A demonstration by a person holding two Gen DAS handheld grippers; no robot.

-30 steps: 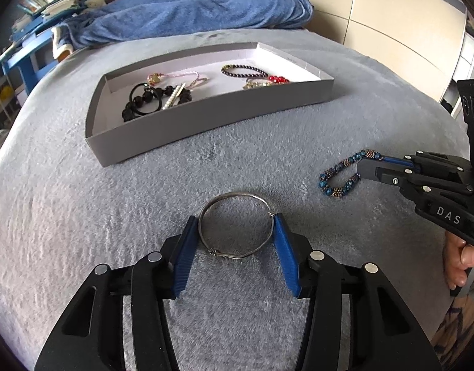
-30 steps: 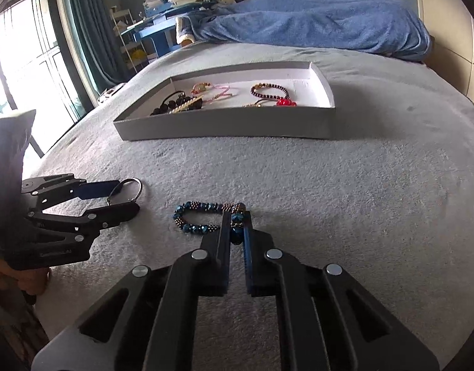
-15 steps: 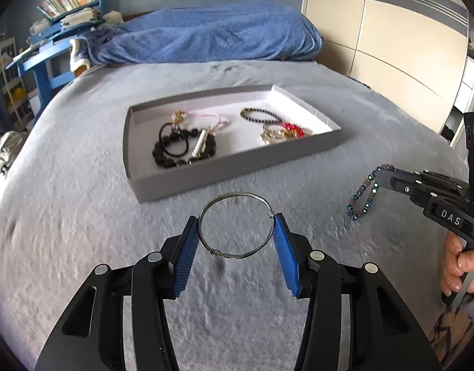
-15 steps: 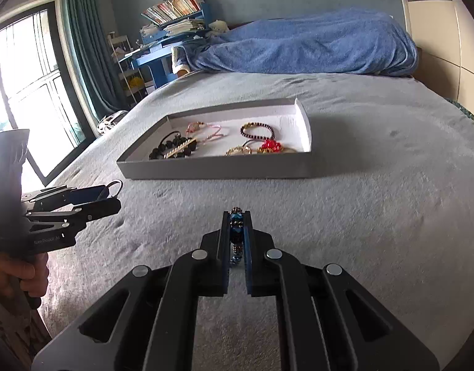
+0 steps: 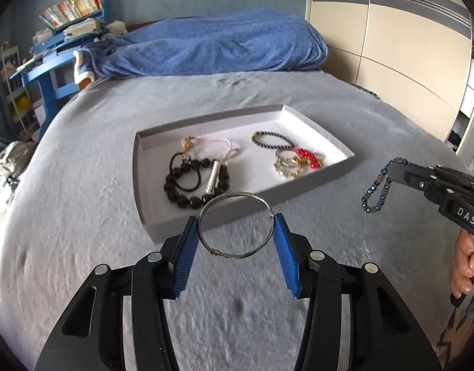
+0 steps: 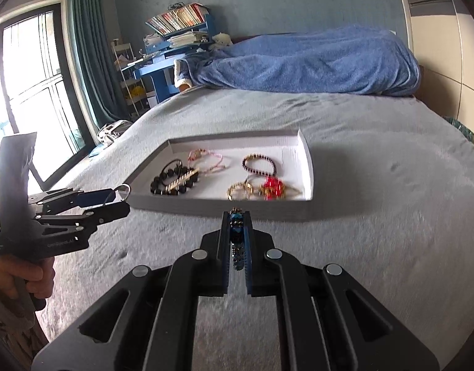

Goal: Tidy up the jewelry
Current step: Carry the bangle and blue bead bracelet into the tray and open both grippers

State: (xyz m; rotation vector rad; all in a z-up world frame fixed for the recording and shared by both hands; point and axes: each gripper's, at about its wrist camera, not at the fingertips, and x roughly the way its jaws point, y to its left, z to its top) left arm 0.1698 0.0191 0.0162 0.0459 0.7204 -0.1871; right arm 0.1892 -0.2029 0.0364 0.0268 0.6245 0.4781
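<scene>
Grey plush bedding (image 5: 82, 185) covers the bed where a shallow grey tray (image 5: 237, 213) with a white floor sits, holding jewellery. Above the bedding and just in front of the tray's near wall, the left gripper (image 5: 236, 238) grasps a thin silver wire bangle (image 5: 236, 225) across its width, the two blue pads (image 5: 184, 256) pressing on opposite sides of the hoop, which is clear of the fabric. To its right, the right gripper (image 5: 394, 168) is clenched on a blue beaded bracelet (image 5: 376, 190), which dangles in a loop below the fingertips; in the right wrist view the same bracelet (image 6: 237, 235) is pinched edge-on between the nearly touching jaws, close to the tray's front wall (image 6: 224, 208).

Inside the tray, a black beaded bracelet (image 5: 193, 191) lies on the left with a black hair tie (image 5: 184, 174) and a silver tube piece (image 5: 213, 177) over it. A pink cord bracelet (image 5: 212, 143) lies behind them. On the right are a dark braided bracelet (image 5: 272, 140), gold rings or bangles (image 5: 286, 165) and red beads (image 5: 306, 157).

A person's hand (image 5: 464, 266) grips the right gripper's handle. Beyond the tray a blue blanket (image 5: 212, 49) is heaped at the head of the bed, beside a blue desk (image 5: 51, 74) stacked with books.
</scene>
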